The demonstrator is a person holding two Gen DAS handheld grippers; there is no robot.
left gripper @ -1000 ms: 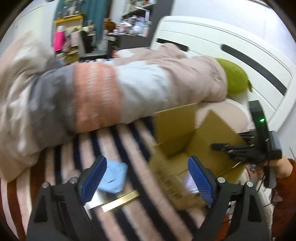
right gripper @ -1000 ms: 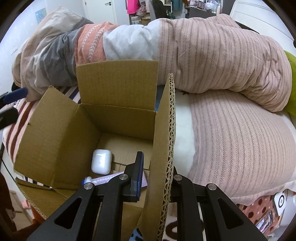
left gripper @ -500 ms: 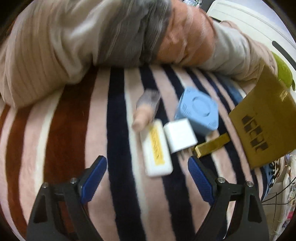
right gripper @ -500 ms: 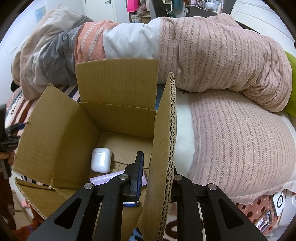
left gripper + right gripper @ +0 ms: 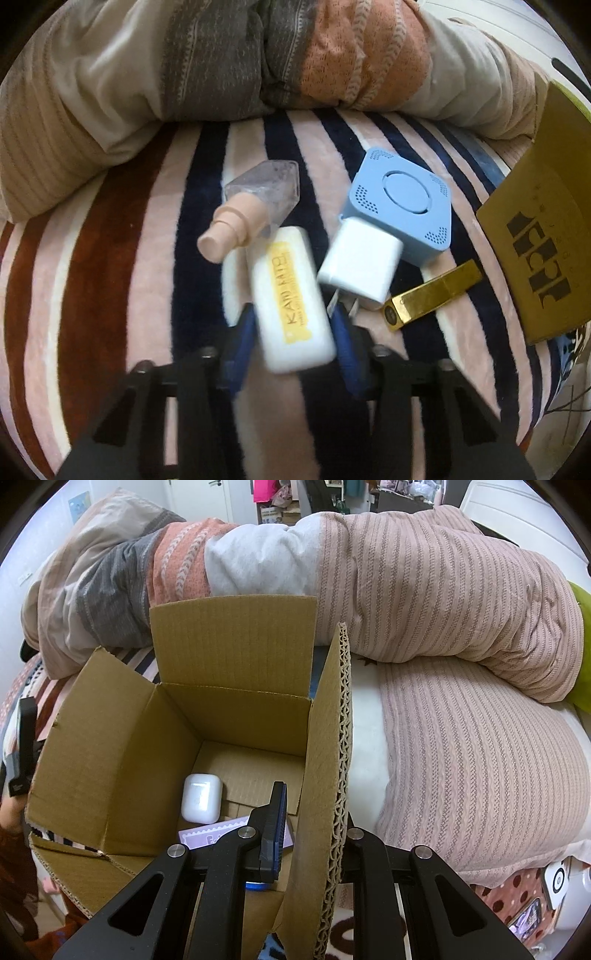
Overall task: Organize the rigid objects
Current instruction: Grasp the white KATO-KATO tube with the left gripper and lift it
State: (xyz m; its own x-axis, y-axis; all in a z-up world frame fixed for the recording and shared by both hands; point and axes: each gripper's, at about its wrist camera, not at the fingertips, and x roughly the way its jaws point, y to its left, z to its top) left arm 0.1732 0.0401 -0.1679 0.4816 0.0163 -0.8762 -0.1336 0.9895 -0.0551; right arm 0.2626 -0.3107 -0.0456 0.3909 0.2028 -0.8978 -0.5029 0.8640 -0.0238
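In the left wrist view my left gripper point(image 5: 291, 343) is shut on a white rectangular case with a yellow label point(image 5: 291, 299) on the striped blanket. Beside it lie a clear bottle with a beige pump point(image 5: 251, 206), a white plug adapter point(image 5: 360, 258), a blue square device point(image 5: 400, 203) and a gold bar-shaped object point(image 5: 432, 295). In the right wrist view my right gripper point(image 5: 310, 830) is shut on the right flap point(image 5: 328, 775) of an open cardboard box point(image 5: 110, 760). Inside the box lie a white earbud case point(image 5: 201, 801) and a purple card point(image 5: 218, 832).
A rolled striped duvet point(image 5: 258, 62) lies along the back of the bed; it also shows in the right wrist view point(image 5: 424, 590). The cardboard box's outer wall point(image 5: 539, 229) stands at the right of the left wrist view. The striped blanket point(image 5: 92, 258) spreads to the left.
My left gripper swung from the box to the pile of objects, moved in and closed on the white labelled case. My right gripper kept holding the box flap.
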